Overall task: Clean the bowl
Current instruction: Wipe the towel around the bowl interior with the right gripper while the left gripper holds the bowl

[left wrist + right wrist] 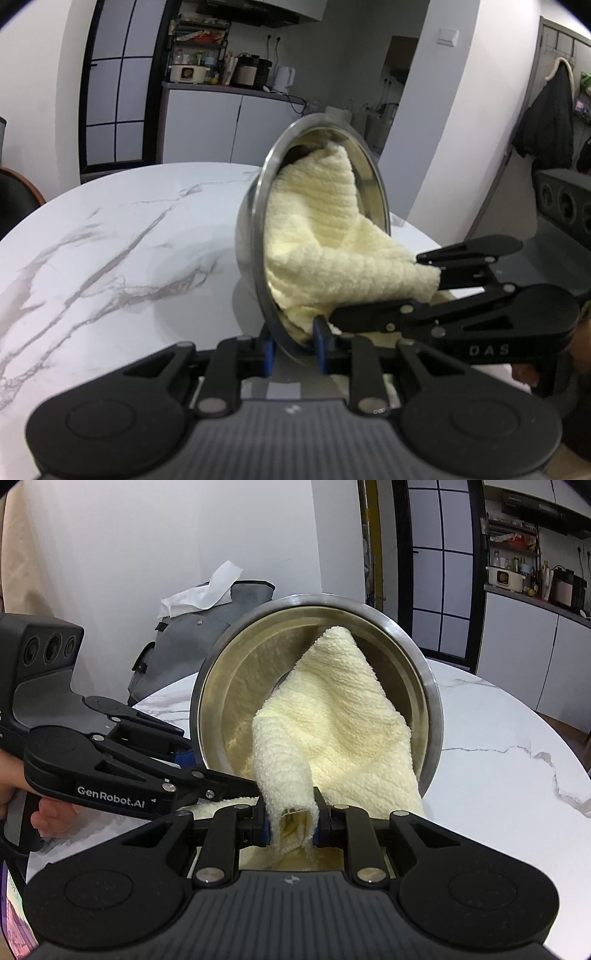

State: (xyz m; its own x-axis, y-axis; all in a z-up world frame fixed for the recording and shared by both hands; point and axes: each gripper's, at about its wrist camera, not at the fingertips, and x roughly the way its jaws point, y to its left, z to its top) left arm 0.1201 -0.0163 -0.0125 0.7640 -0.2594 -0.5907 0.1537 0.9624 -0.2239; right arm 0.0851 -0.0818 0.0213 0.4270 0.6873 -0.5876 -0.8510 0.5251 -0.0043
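Observation:
A steel bowl is tipped on its side above the white marble table; its mouth faces the right wrist view. My left gripper is shut on the bowl's lower rim. A pale yellow cloth fills the bowl's inside and hangs out of it. My right gripper is shut on a bunched end of the cloth, just in front of the bowl's mouth. The right gripper also shows at the right of the left wrist view.
A grey bag with white paper on it stands behind the table. A kitchen counter with appliances is farther back. A dark coat hangs on the right wall.

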